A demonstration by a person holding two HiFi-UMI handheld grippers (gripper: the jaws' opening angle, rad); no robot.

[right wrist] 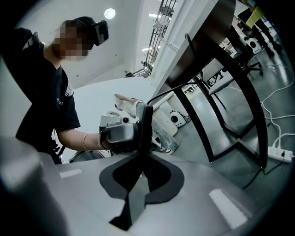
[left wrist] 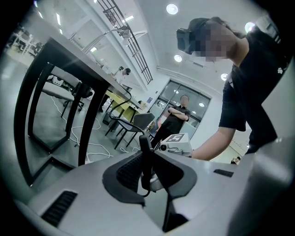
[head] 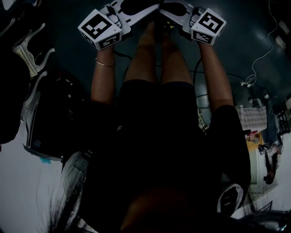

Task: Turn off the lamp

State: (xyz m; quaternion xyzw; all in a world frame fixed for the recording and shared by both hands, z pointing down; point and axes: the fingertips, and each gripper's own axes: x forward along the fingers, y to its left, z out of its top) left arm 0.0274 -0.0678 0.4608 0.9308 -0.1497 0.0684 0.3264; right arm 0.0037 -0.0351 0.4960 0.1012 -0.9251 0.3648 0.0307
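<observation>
No lamp shows in any view. In the head view my left gripper (head: 138, 8) and right gripper (head: 175, 11) are held side by side above the person's knees, tips pointing at each other and almost meeting. In the left gripper view my left gripper (left wrist: 144, 150) has its jaws pressed together with nothing between them, and the right gripper's marker cube (left wrist: 177, 142) sits just beyond. In the right gripper view my right gripper (right wrist: 144, 123) is also shut and empty, with the left gripper's body (right wrist: 117, 134) right behind its tips.
A black table frame (left wrist: 39, 92) stands left in the left gripper view, with chairs (left wrist: 131, 120) and white cables (left wrist: 94, 147) on the floor behind. A person (left wrist: 177, 115) stands at the back. A power strip (right wrist: 280, 153) lies on the floor. The holder's legs (head: 157, 54) fill the head view.
</observation>
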